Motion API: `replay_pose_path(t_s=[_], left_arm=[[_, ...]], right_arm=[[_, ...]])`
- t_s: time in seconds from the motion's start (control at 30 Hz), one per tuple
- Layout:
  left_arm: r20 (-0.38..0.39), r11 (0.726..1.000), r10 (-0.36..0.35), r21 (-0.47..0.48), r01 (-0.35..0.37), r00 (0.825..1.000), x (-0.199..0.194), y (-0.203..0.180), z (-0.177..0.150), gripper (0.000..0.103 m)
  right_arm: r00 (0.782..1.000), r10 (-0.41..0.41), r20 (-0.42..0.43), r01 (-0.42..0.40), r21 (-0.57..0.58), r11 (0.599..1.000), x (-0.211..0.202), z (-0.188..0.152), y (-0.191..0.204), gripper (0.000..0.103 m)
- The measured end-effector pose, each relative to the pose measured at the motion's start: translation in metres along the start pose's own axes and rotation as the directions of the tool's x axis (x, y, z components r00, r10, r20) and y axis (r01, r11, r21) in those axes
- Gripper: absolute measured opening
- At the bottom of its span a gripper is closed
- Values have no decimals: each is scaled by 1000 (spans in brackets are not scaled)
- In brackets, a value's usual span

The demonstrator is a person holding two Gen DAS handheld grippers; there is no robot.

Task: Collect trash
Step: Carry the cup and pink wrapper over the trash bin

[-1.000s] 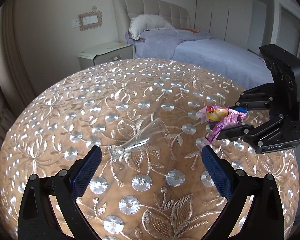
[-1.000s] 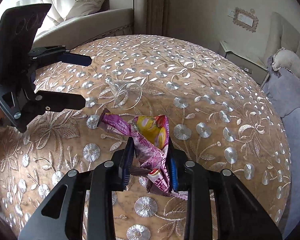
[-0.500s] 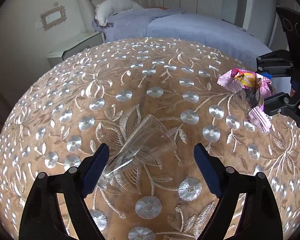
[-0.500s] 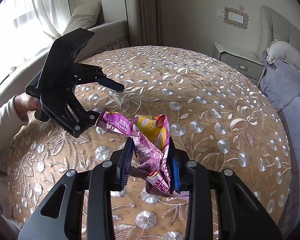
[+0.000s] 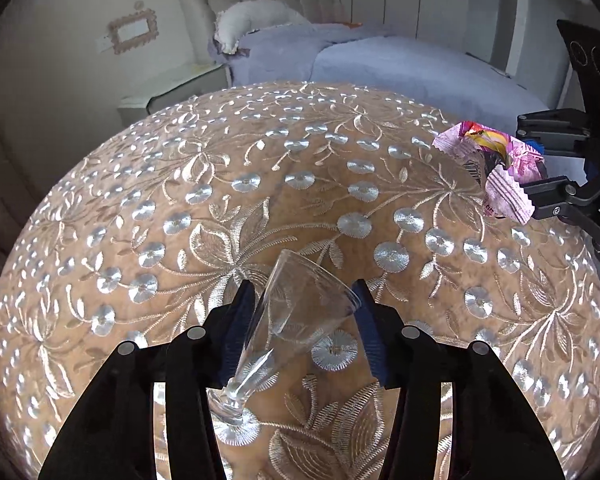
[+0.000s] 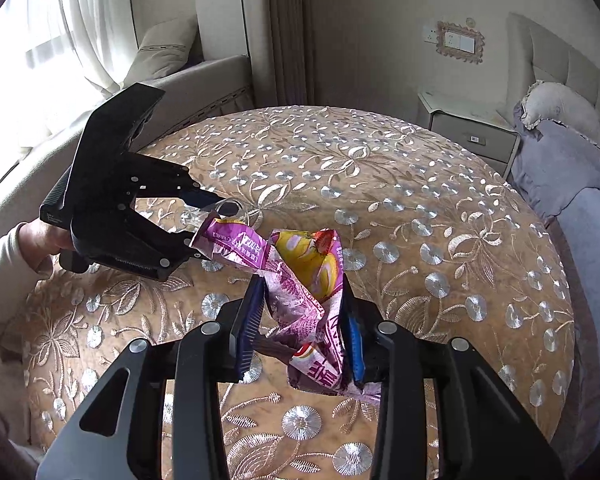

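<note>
Snack wrapper [image 6: 300, 280], crumpled purple and yellow, is clamped in the right gripper [image 6: 300, 320] above the embroidered tablecloth [image 6: 420, 200]; the clear plastic goblet [image 5: 296, 320] lies tipped on the cloth on the left gripper's side of the wrapper, its cup between the blue pads [image 5: 240, 320] of the left gripper [image 5: 300, 320], which look closed onto it, though contact on the right pad is hard to confirm; thin clear plastic could buckle or squirt out under the squeeze; the wrapper's loose tail might snag.
</note>
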State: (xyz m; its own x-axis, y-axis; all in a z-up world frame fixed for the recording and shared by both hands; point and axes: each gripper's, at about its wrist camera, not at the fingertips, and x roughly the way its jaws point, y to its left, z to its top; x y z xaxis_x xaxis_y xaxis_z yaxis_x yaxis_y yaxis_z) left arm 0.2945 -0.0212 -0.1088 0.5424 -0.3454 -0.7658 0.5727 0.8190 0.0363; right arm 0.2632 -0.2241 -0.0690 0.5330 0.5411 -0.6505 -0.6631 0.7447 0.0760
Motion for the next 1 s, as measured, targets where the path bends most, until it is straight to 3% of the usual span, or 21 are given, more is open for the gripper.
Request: replay_pose_path(t_s=[0.23, 0.47, 0.8, 1.0], left_arm=[[105, 999, -26, -39, 30, 994, -57, -44, -9, 49], [206, 997, -64, 43, 56, 977, -100, -134, -20, 48], [223, 974, -223, 99, 206, 949, -97, -246, -49, 45], [195, 937, -334, 172, 303, 922, -90, -308, -59, 45]], right_arm=[[998, -11, 57, 10, 15, 1000, -40, -20, 17, 38], [990, -67, 126, 61, 52, 997, -106, -66, 42, 38], [970, -202, 135, 178, 171, 969, -193, -166, 65, 38], [947, -300, 114, 264, 258, 929, -236, -227, 67, 38]])
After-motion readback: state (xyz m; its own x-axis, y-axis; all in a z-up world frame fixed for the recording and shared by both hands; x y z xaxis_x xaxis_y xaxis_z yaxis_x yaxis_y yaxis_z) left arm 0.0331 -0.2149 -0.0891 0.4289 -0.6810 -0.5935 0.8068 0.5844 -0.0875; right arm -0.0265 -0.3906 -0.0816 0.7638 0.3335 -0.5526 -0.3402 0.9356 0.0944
